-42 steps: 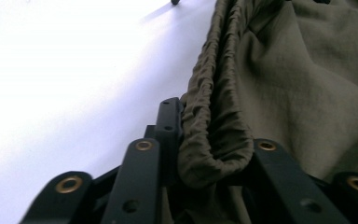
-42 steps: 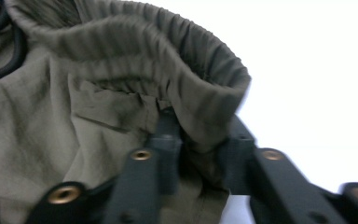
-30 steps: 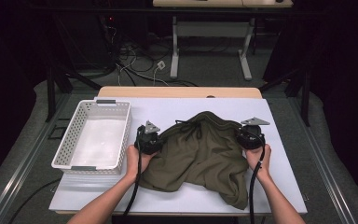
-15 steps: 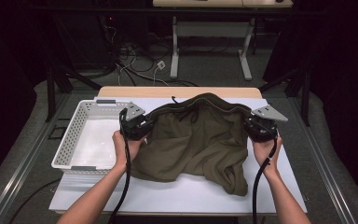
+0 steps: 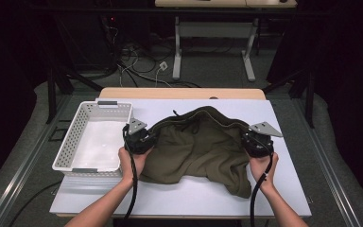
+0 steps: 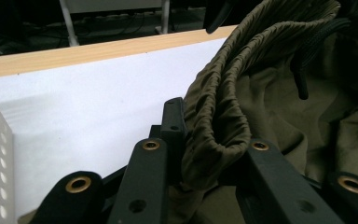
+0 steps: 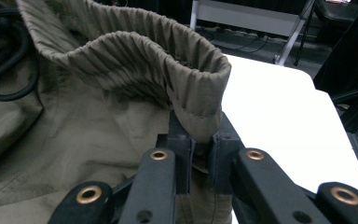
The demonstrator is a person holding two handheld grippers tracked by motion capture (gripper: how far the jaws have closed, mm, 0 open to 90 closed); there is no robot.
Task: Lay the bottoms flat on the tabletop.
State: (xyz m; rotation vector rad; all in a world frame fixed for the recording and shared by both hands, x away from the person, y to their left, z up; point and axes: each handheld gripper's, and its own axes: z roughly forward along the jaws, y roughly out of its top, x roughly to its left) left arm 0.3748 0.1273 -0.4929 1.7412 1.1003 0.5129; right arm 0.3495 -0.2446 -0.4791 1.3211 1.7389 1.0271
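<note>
I see my left hand-held gripper [image 5: 144, 137] and right hand-held gripper [image 5: 251, 140] each clenched on the elastic waistband of the olive trousers [image 5: 196, 149], which hang stretched between them, lower part lying on the white surface [image 5: 194, 194] beside the basket [image 5: 66, 153].

We see our black two-jaw left gripper [image 5: 144, 137] and right gripper [image 5: 252, 140]: brass-ringed rivets, grey three-cornered plates, black trailing cables, bare forearms.
</note>
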